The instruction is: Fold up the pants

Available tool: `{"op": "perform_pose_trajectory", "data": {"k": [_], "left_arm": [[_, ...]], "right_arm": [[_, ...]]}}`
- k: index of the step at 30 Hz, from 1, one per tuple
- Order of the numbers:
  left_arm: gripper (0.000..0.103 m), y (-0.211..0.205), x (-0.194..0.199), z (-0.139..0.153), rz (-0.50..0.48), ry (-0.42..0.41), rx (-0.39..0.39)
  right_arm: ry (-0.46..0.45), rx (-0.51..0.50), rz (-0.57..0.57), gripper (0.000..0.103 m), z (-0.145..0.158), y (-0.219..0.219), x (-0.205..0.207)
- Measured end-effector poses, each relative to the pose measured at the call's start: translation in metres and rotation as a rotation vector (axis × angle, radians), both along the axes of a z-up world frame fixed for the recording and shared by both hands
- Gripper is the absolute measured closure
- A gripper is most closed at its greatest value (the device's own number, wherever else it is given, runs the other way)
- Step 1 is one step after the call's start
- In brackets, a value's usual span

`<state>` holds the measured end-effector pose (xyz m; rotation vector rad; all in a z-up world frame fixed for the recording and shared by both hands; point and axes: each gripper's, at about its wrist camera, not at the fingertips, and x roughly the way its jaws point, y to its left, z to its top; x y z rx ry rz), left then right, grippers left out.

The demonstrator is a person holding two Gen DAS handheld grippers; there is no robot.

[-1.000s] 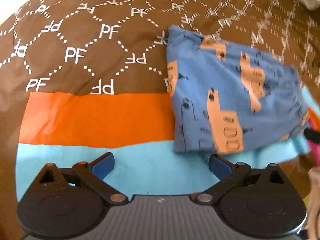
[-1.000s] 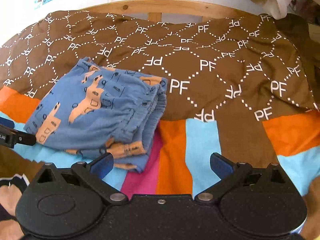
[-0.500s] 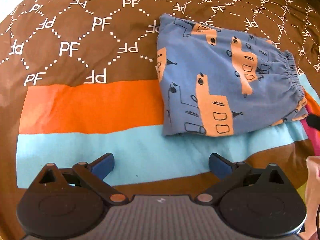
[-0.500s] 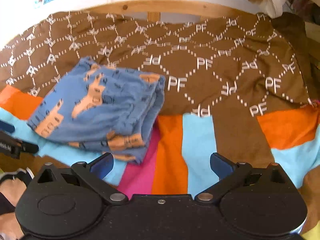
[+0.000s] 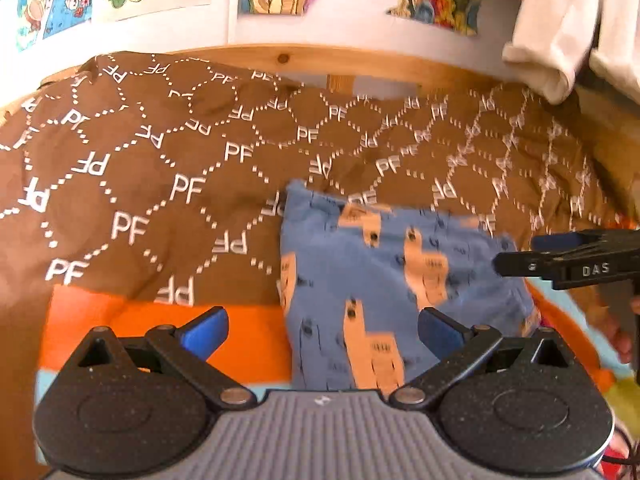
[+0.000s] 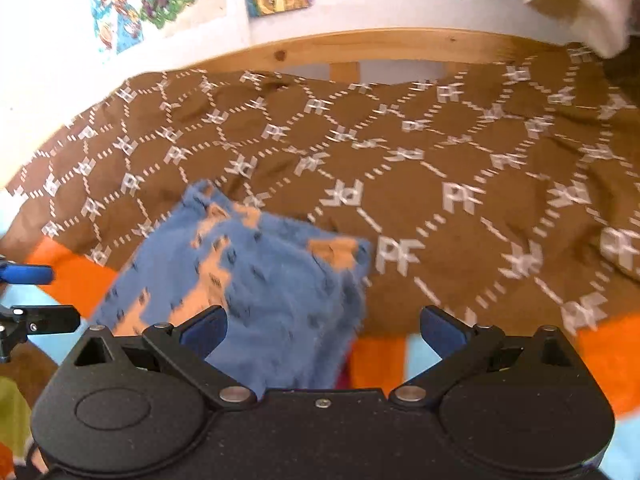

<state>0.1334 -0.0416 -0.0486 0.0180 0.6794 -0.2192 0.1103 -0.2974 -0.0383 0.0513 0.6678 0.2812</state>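
Observation:
The blue pants (image 5: 384,280) with an orange print lie folded into a compact stack on the patterned bedspread. They also show in the right wrist view (image 6: 256,280), blurred by motion. My left gripper (image 5: 322,328) is open and empty, close above the near left edge of the pants. My right gripper (image 6: 323,328) is open and empty, over the pants' right edge. The right gripper's fingers (image 5: 568,256) show at the right of the left wrist view, and the left gripper's fingers (image 6: 28,296) at the left of the right wrist view.
The bedspread (image 5: 160,184) is brown with white "PF" lettering, with orange and light blue bands nearer to me. A wooden bed rail (image 5: 304,60) and a white wall with posters are behind it. A cream cloth (image 5: 560,40) hangs at the upper right.
Both grippers have tilted up and moved in toward the pants, so the wall and bed rail came into view. The pants have stayed folded in place.

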Motion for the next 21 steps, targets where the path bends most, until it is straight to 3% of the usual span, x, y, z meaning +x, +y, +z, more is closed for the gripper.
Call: {"op": "perform_pose_trajectory", "data": {"k": [5,9,10,11,13,15,17,18,19,21], "left_arm": [[0.002,0.02,0.042,-0.024,0.036,0.107,-0.133],[0.019,0.038,0.057,-0.04,0.076,0.209,-0.282],[0.023,0.04,0.058,-0.042,0.08,0.209,-0.286],[0.028,0.04,0.057,-0.044,0.073,0.207,-0.278],[0.057,0.038,0.059,-0.044,0.054,0.22,-0.258],[0.072,0.037,0.062,-0.046,0.031,0.251,-0.26],[0.078,0.035,0.059,-0.045,0.031,0.241,-0.264],[0.087,0.034,0.058,-0.044,0.019,0.227,-0.253],[0.09,0.032,0.056,-0.042,0.012,0.214,-0.243],[0.095,0.03,0.051,-0.037,0.006,0.187,-0.223]], "right_arm": [[0.079,0.136,-0.005,0.005,-0.01,-0.009,0.054],[0.139,0.243,-0.057,0.019,-0.024,-0.026,0.072],[0.136,0.266,-0.062,0.025,-0.025,-0.03,0.069],[0.134,0.275,-0.063,0.039,-0.025,-0.031,0.066],[0.15,0.293,-0.048,0.057,-0.027,-0.032,0.061],[0.152,0.301,-0.046,0.063,-0.028,-0.03,0.057],[0.13,0.28,-0.049,0.071,-0.025,-0.025,0.052],[0.117,0.27,-0.056,0.073,-0.022,-0.023,0.051],[0.101,0.257,-0.064,0.081,-0.019,-0.021,0.049],[0.067,0.222,-0.074,0.086,-0.013,-0.018,0.045]]}}
